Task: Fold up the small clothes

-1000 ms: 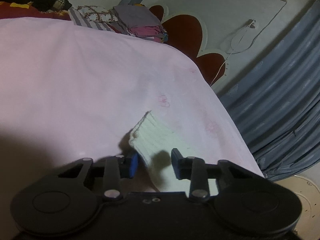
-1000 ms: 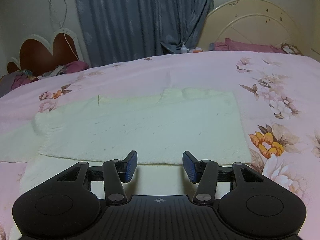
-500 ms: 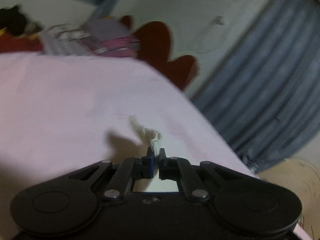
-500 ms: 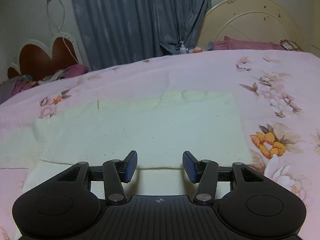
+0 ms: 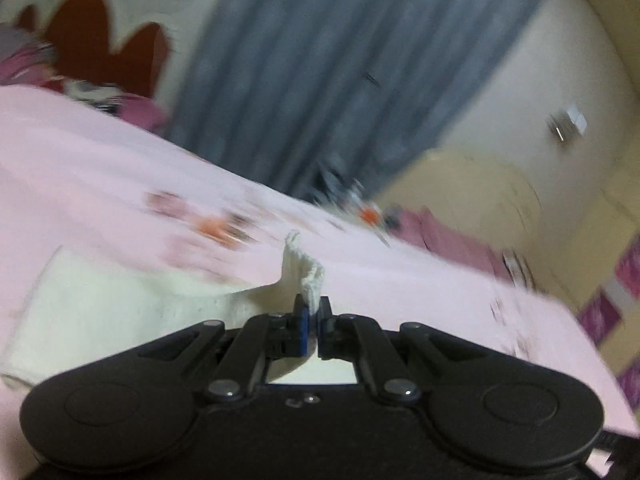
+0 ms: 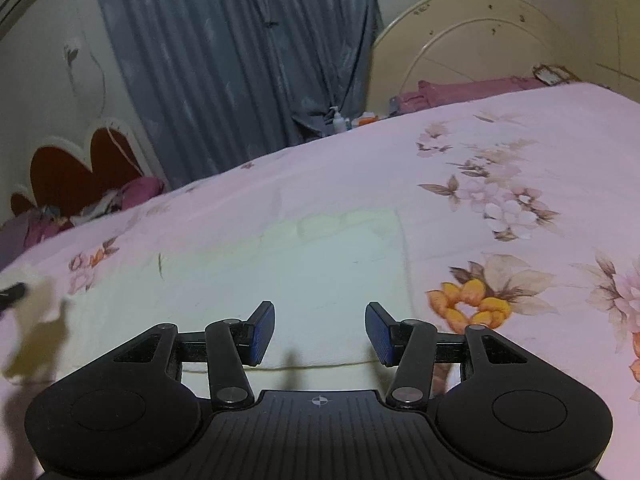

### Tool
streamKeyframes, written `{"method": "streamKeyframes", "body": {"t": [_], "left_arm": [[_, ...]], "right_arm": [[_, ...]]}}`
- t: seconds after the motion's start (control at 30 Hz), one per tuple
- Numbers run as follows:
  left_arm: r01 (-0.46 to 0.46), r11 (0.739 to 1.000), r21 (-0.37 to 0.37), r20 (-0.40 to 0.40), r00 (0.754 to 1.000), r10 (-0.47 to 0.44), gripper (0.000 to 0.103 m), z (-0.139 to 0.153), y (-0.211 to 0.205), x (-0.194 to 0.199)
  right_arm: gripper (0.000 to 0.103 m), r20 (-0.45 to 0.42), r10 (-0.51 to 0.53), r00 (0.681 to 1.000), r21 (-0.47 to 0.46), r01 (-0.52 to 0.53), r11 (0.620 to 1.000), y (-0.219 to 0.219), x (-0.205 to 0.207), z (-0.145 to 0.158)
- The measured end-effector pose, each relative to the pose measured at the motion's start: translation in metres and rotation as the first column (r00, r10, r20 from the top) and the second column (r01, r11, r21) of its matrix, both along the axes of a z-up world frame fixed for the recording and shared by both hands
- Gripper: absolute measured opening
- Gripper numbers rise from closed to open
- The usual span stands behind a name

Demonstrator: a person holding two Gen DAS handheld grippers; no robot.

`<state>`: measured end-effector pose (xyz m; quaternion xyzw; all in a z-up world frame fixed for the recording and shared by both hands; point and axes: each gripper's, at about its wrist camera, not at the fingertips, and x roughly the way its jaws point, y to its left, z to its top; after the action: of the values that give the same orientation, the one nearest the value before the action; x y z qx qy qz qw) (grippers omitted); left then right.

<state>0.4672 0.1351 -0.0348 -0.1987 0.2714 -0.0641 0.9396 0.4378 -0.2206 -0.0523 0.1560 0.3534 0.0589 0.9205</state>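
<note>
Now the left gripper (image 5: 313, 322) is clenched on a ribbed cuff of the cream knit garment (image 6: 288, 280), lifting it above the pink floral bedspread (image 6: 500, 152). Over the garment's near edge, the right gripper (image 6: 320, 330) hangs with jaws apart, grasping nothing.

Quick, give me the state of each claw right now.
Left claw: shut on the ribbed cuff of the cream knit garment.
Right claw: open, holding nothing, above the garment.
</note>
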Motion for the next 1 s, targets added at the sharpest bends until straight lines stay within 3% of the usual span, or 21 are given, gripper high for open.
{"method": "streamKeyframes", "body": {"t": [0.13,0.33,0.4,0.47,0.5,0.53,0.57,0.67,0.77,0.8,0.87,0.9,1.0], "left_arm": [[0.128,0.99,0.054,-0.055,0.991,-0.125,0.004,-0.015,-0.066,0.019],[0.255,0.963,0.086,-0.149,0.959,-0.24,0.004,-0.042,-0.131,0.032],[0.325,0.943,0.064,-0.213,0.928,-0.305,0.017,-0.056,-0.151,0.035],[0.346,0.933,0.096,-0.195,0.926,-0.323,0.04,-0.057,-0.161,0.028],[0.35,0.93,0.109,-0.183,0.927,-0.327,0.046,-0.053,-0.161,0.024],[0.343,0.93,0.133,-0.167,0.932,-0.32,0.056,-0.049,-0.158,0.018],[0.317,0.933,0.172,-0.134,0.945,-0.297,0.058,-0.042,-0.15,0.007],[0.216,0.948,0.233,-0.091,0.976,-0.2,0.058,-0.026,-0.108,-0.018],[0.058,0.964,0.258,-0.081,0.996,-0.038,0.059,-0.019,-0.042,-0.048],[0.002,0.963,0.271,-0.088,0.996,0.023,0.061,-0.019,-0.024,-0.054],[-0.108,0.954,0.28,-0.109,0.984,0.143,0.074,-0.022,0.017,-0.069],[-0.141,0.953,0.267,-0.13,0.975,0.181,0.074,-0.026,0.032,-0.073],[-0.174,0.964,0.199,-0.179,0.961,0.21,0.074,-0.036,0.058,-0.078]], "right_arm": [[0.051,0.006,-0.026,1.0,0.014,0.026,1.0,-0.024,-0.007,0.003],[0.051,-0.013,-0.081,0.997,0.043,0.082,0.996,-0.065,-0.015,0.002],[0.051,-0.023,-0.079,0.997,0.068,0.08,0.994,-0.073,-0.016,0.002],[0.051,-0.035,-0.069,0.997,0.099,0.072,0.992,-0.077,-0.016,0.002],[0.051,-0.038,-0.062,0.997,0.114,0.066,0.991,-0.077,-0.015,0.002],[0.051,-0.041,-0.055,0.998,0.126,0.06,0.99,-0.076,-0.013,0.002],[0.051,-0.044,-0.042,0.998,0.138,0.048,0.989,-0.072,-0.01,0.002],[0.051,-0.051,0.011,0.999,0.175,-0.003,0.985,-0.056,0.003,-0.001],[0.051,-0.058,0.08,0.995,0.209,-0.066,0.976,-0.032,0.016,-0.007],[0.051,-0.062,0.104,0.993,0.214,-0.088,0.973,-0.022,0.021,-0.009],[0.051,-0.075,0.141,0.987,0.225,-0.121,0.967,-0.004,0.03,-0.016],[0.051,-0.082,0.155,0.985,0.229,-0.132,0.964,0.004,0.034,-0.019],[0.051,-0.099,0.189,0.977,0.26,-0.158,0.953,0.026,0.045,-0.031]]}}
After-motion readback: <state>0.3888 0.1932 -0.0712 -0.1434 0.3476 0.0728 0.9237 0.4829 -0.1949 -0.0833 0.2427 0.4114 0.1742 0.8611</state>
